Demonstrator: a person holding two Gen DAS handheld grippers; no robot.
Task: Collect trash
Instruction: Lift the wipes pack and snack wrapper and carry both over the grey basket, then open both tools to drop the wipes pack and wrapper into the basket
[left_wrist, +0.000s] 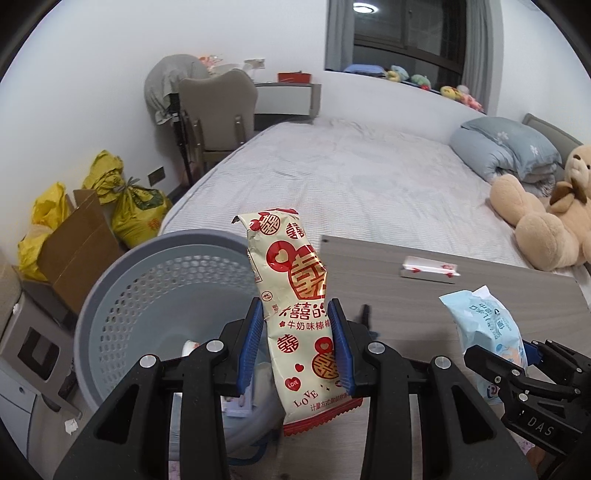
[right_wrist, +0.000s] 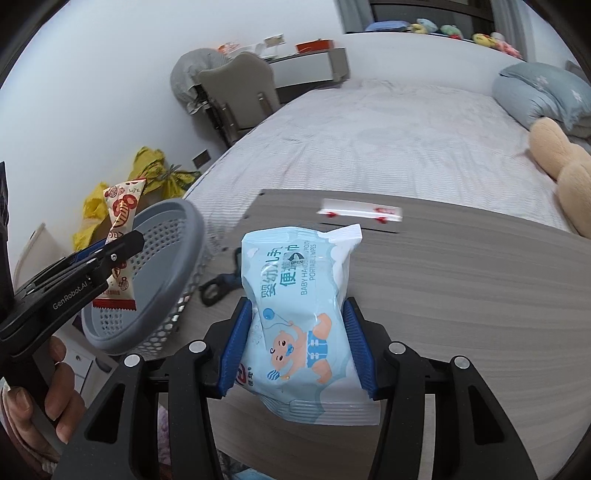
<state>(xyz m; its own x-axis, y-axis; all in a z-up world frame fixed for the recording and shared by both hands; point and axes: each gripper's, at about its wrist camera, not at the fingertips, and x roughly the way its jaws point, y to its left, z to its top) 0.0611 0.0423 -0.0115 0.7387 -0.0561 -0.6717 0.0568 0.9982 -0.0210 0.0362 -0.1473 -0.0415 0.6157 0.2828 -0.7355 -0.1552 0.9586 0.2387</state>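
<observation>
Beside the grey basket (left_wrist: 155, 295), left hand-held gripper (left_wrist: 297, 347) clamping snack wrapper (left_wrist: 295, 295), right hand-held gripper (right_wrist: 299, 343) gripping seemingly flattened wipes pack (right_wrist: 295, 295)

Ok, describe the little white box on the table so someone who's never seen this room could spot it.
Find the grey wood-grain table standing against the bed. At its far edge, nearest the mattress, lies a flat white rectangular box with small red marks. Unlike the black scissors nearer the grey perforated plastic basket, it is pale, boxy and lies alone.

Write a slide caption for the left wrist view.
Left gripper holds a snack wrapper beside the grey basket.
</observation>
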